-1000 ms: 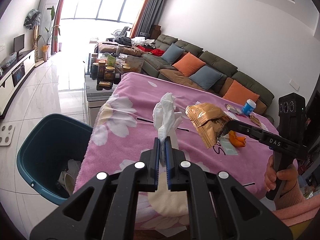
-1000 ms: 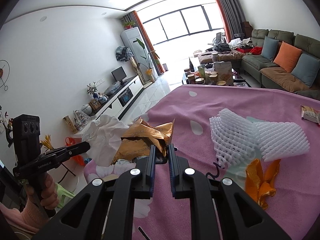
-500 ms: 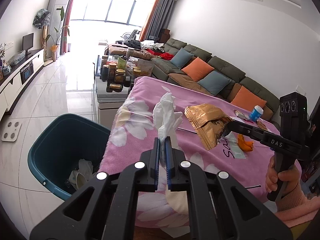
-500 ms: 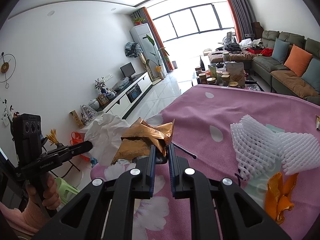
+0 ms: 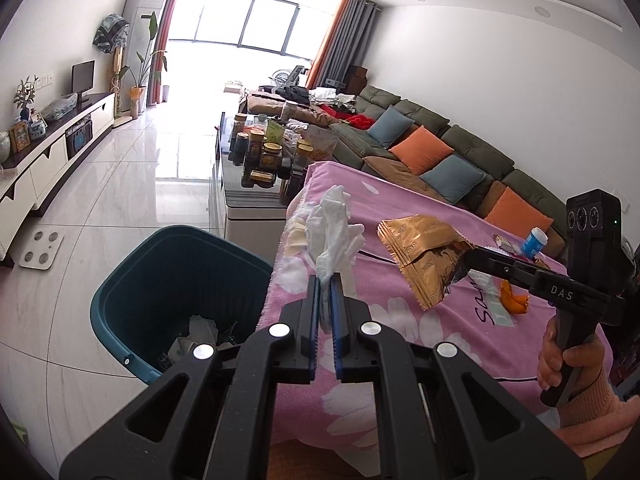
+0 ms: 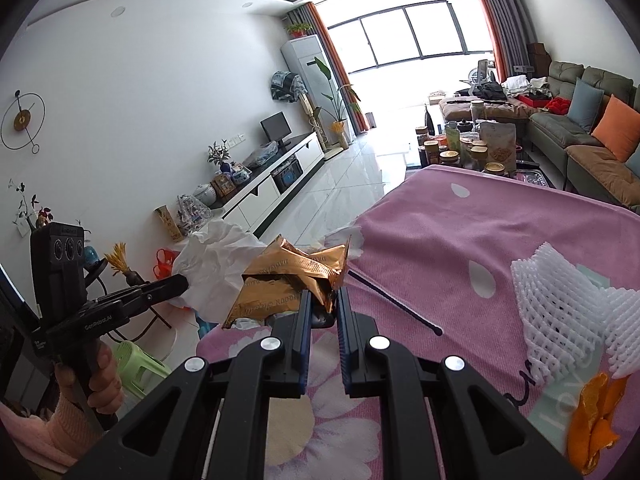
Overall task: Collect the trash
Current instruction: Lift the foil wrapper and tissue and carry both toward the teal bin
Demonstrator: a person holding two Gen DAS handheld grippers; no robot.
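— Colours on record?
— Tissue (image 5: pixel 334 226) white; wrapper (image 5: pixel 426 254) gold with dark lettering; bin (image 5: pixel 132 300) teal.
— Table cover?
— Blanket (image 6: pixel 460 240) pink, white flower pattern. Foam net (image 6: pixel 560 304) white, peel (image 6: pixel 596 416) orange.

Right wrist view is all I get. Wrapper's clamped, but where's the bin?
Observer: The left wrist view shows a teal bin on the floor, against the edge of the pink-covered table.
Operator: Empty?
Observer: No, crumpled white paper already lies at the bottom.
Operator: Left gripper over it?
Observer: Not quite. The left gripper, shut on the tissue, appears to be over the table edge, with the bin just to its left.
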